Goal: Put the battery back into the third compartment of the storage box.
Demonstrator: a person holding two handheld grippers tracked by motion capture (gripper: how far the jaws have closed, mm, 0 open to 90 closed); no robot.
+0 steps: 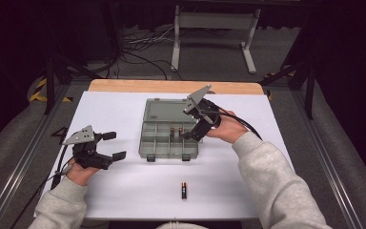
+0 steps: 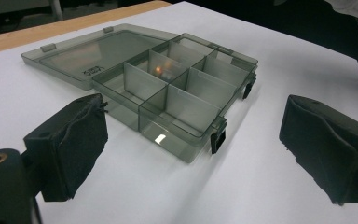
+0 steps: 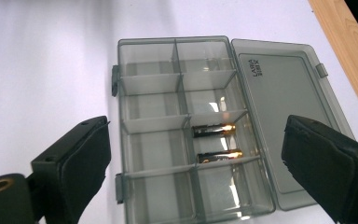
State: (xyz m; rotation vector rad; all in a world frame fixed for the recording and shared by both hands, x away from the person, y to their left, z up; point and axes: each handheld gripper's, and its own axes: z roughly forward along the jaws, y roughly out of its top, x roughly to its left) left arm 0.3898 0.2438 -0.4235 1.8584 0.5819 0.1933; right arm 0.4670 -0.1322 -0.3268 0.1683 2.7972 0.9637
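I see the grey organizer box (image 1: 168, 136) lying open mid-counter (image 1: 124, 191), its lid (image 1: 164, 110) folded flat toward the far wooden edge; my right gripper (image 1: 198, 125) hovers over the box's right side, jaws spread wide with nothing between them. In the right gripper view two batteries (image 3: 214, 129) lie side by side in one compartment next to the lid (gold ends pointing toward it); the other compartments look bare. My left gripper (image 1: 106, 145) rests on the counter well left of the box, jaws likewise spread and holding nothing; its view looks across at the box's latches (image 2: 218, 137). A third battery (image 1: 184, 190) lies loose on the counter, near the front edge, apart from the box.
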